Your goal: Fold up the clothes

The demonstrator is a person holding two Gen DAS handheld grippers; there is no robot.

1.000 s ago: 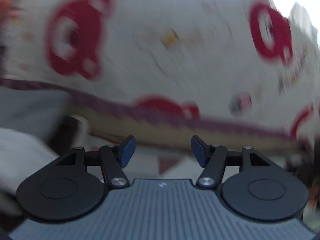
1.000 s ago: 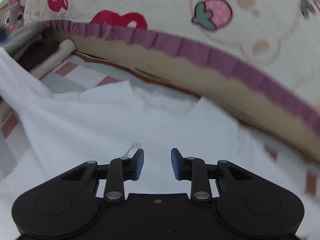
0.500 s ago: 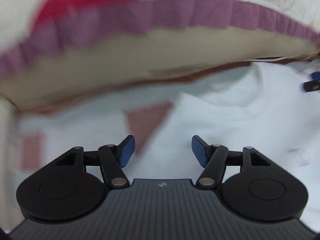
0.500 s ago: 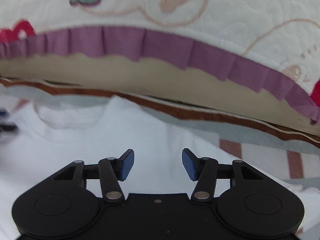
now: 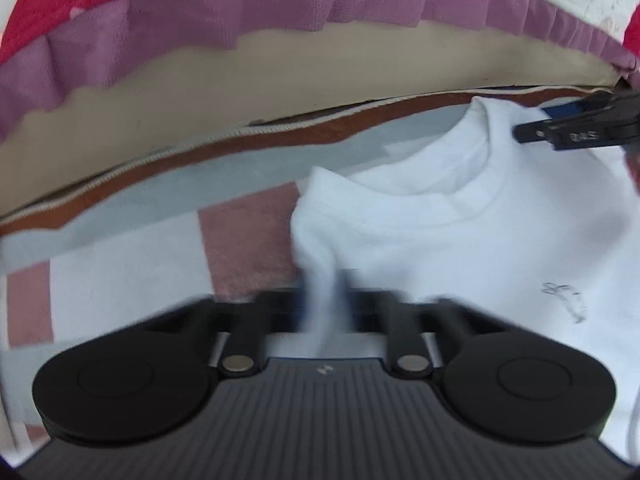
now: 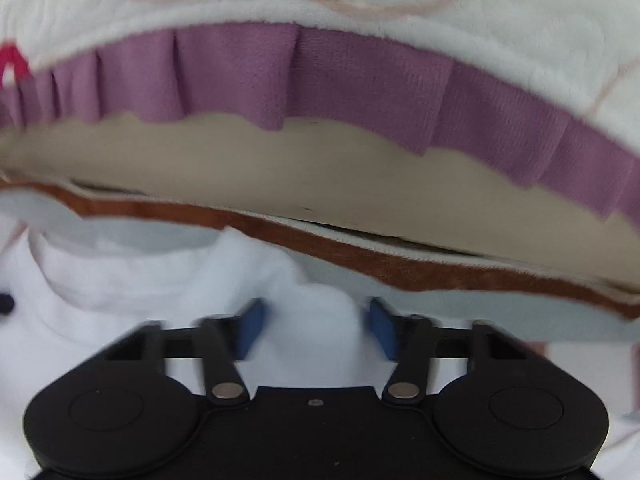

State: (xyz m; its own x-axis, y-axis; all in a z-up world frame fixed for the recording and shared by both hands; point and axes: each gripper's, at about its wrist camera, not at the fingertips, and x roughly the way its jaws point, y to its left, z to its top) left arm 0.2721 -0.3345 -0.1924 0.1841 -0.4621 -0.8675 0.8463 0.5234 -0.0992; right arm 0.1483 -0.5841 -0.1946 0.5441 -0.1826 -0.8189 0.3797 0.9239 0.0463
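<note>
The white shirt [image 5: 460,248] is lying collar toward 12 o'clock, the left hand-held gripper [image 5: 324,304] seemingly pinching its left shoulder while the right hand-held gripper [image 6: 316,324] is straddling the other shoulder, unclosed.

The big cushion [image 6: 320,168] with the purple frill [image 6: 360,92] hangs low over the blanket [image 5: 120,272], leaving only a thin gap behind the white shirt [image 5: 480,248].
</note>
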